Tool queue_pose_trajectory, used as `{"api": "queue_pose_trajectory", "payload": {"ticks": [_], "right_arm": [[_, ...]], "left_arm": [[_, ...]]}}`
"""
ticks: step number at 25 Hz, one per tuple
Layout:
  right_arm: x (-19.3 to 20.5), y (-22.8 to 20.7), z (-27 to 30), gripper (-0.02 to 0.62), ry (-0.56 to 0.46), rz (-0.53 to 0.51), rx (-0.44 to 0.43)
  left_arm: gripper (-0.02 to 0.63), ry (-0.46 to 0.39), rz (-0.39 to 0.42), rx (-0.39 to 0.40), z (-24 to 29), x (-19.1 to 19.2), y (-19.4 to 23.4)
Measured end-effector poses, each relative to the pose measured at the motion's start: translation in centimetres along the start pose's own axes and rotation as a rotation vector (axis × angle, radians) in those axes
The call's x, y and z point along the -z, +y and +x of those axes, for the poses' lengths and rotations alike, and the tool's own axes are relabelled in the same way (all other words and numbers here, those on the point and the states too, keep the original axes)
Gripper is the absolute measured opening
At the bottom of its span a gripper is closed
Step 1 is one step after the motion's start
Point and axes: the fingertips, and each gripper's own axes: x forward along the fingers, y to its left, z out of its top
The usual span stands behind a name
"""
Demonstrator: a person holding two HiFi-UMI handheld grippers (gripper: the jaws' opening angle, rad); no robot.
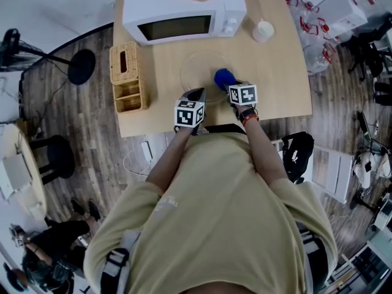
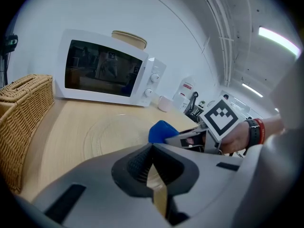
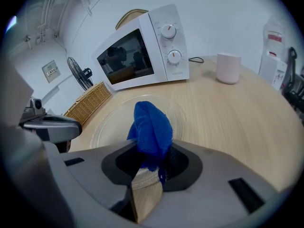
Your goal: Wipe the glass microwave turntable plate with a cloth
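One clear, round glass plate [image 1: 205, 72] is laid flat on table [image 1: 275, 72] before microwave [image 1: 184, 11] | one bunched blue cloth [image 3: 151, 127] is clamped in right gripper [image 3: 151, 161] above plate | left gripper [image 2: 151, 150] jaws are pressed together, nothing held

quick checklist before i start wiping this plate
1. Cloth gripped: ok. The blue cloth is pinched in the right gripper jaws.
2. Plate accessible: ok. The glass plate lies flat on the table in front of the shut microwave.
3. Cloth over the plate: ok. Whether it touches the glass: cannot tell.
4. Plate steadied: cannot tell. The left gripper jaws look shut at the near rim, but it is unclear whether they pinch the glass.
5. Room to wipe: ok. The cup and the wicker box stand apart from the plate.
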Motion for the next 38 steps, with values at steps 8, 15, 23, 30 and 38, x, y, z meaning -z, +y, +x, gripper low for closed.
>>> {"api": "queue_pose_trajectory", "payload": {"ticks": [8,15,23,30,38], "right_arm": [[0.5,-1.7,-1.0,0.12,-0.024,0.02,0.077],[0.6,-1.7,-1.4,0.118,-0.019,-0.018,0.153],[1.2,-1.7,-1.7,0.118,-0.054,0.054,0.188],[1.7,0.3,-1.7,0.117,-0.048,0.064,0.186],[1.5,7.6,0.3,0.115,-0.05,-0.019,0.019]], "left_arm": [[0.02,0.011,0.006,0.017,0.2,0.4,-0.6],[0.02,-0.004,-0.018,0.004,-1.3,0.4,0.3],[0.02,-0.026,-0.009,-0.011,-3.3,0.6,1.2],[0.02,-0.043,0.001,-0.034,-5.3,1.1,2.0],[0.02,-0.055,-0.024,-0.081,-7.8,2.3,4.0]]}}
